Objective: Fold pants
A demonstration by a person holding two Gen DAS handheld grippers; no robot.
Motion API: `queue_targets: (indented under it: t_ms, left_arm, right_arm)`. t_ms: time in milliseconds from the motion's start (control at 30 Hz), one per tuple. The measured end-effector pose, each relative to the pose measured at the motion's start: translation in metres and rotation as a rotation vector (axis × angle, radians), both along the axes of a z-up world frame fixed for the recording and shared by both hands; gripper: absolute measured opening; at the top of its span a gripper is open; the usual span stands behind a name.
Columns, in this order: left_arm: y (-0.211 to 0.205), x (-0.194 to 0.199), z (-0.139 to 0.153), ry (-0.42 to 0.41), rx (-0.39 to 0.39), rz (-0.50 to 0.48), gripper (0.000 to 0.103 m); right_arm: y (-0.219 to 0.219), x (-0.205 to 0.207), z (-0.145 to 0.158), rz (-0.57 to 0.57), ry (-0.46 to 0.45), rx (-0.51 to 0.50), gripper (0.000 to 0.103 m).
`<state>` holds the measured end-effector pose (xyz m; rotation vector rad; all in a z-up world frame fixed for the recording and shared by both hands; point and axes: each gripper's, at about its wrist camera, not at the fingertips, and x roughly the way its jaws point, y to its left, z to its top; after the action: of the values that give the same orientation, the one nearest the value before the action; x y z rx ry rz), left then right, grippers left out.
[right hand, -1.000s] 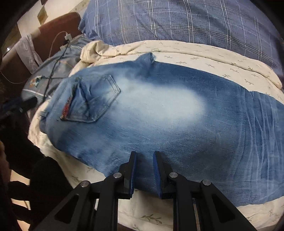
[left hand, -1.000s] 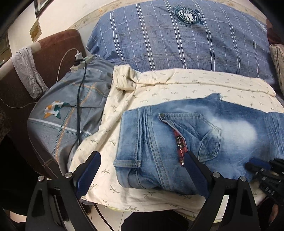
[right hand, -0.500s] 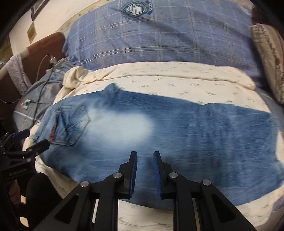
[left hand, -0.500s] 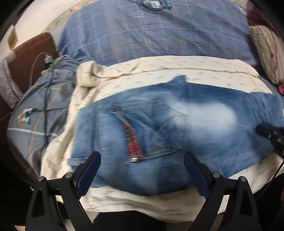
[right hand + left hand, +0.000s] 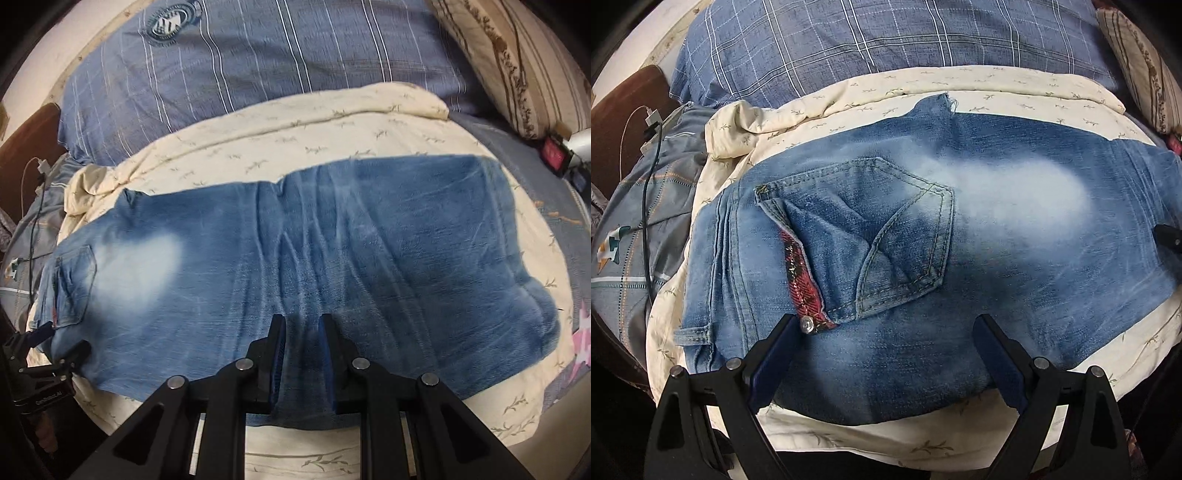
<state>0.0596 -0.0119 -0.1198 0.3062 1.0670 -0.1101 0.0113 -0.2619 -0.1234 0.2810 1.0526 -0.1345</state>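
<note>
Both grippers have slid rightward along the jeans point(image 5: 332, 258).

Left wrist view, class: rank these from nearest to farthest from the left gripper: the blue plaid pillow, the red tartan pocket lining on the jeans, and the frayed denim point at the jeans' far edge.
1. Red tartan pocket lining: just ahead of the left gripper, by its left-hand finger.
2. Frayed denim point: at the jeans' far edge, on the cream sheet.
3. Blue plaid pillow: at the back.
</note>
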Motion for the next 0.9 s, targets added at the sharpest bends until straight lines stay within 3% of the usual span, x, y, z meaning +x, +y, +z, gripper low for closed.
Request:
queue_targets:
  t_ms: [67,167,300,433,633,900]
  left_arm:
    - [0.000,-0.001,0.002,0.001,0.003,-0.002,0.094]
    - [0.002,-0.003,0.009,-0.004,-0.009,-0.011,0.094]
    - [0.008,-0.007,0.023,-0.036,-0.039,-0.010,0.094]
    - [0.009,-0.008,0.035,-0.051,-0.075,-0.017,0.094]
    - [-0.005,-0.014,0.044,-0.079,-0.085,-0.068,0.094]
    - [-0.012,-0.013,0.023,-0.023,-0.061,-0.085,0.094]
  right_arm:
    - [0.007,0.004,-0.003,0.008,0.013,-0.045,0.021]
    - [0.016,0.005,-0.004,0.035,0.005,-0.079,0.030]
    - [0.012,0.000,0.001,0.046,0.001,-0.049,0.030]
    - [-0.005,-0.013,0.017,-0.009,-0.061,-0.011,0.030]
    - [-0.034,-0.025,0.039,-0.080,-0.077,-0.062,0.030]
    - [-0.064,-0.022,0.031,-0.147,0.028,-0.052,0.030]
